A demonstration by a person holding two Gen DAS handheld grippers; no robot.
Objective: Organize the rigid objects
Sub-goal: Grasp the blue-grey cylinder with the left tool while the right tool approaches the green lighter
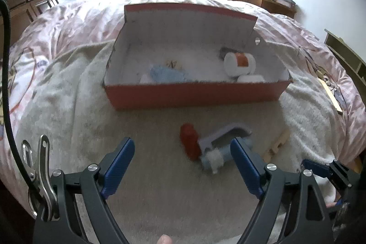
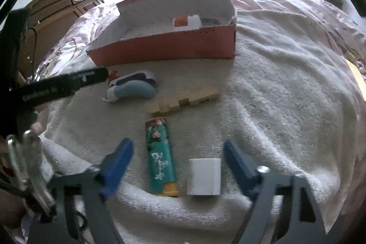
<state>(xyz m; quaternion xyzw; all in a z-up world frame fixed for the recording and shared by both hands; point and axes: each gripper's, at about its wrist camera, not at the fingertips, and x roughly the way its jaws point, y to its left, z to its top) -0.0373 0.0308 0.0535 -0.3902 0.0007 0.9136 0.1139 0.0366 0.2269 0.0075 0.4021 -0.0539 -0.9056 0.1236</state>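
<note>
Your left gripper (image 1: 181, 152) hangs over the white towel (image 1: 160, 186) with its jaws spread wide and nothing between the blue pads. Just beyond the right pad lies a blue-grey handled tool (image 1: 225, 143), blurred, with a red piece (image 1: 189, 141) touching its left end. A notched wooden block (image 1: 276, 144) lies near it to the right.

Your right gripper (image 2: 178, 159) is also released: no pad presses on anything. Two things lie between its fingers, apart from both pads: a teal tube with a yellow end (image 2: 160, 159), lying lengthwise, and a small white box (image 2: 204, 176) just beside it, nearer the right finger.

The red cardboard box (image 1: 194, 95) sits open on the towel behind all these, lid flap standing up at the back. Inside it you have a white jar with an orange label (image 1: 239, 63) on its side at the right, a white lid-like piece (image 1: 250, 78) just in front of it, and a light blue item (image 1: 164, 74) toward the left.
</note>
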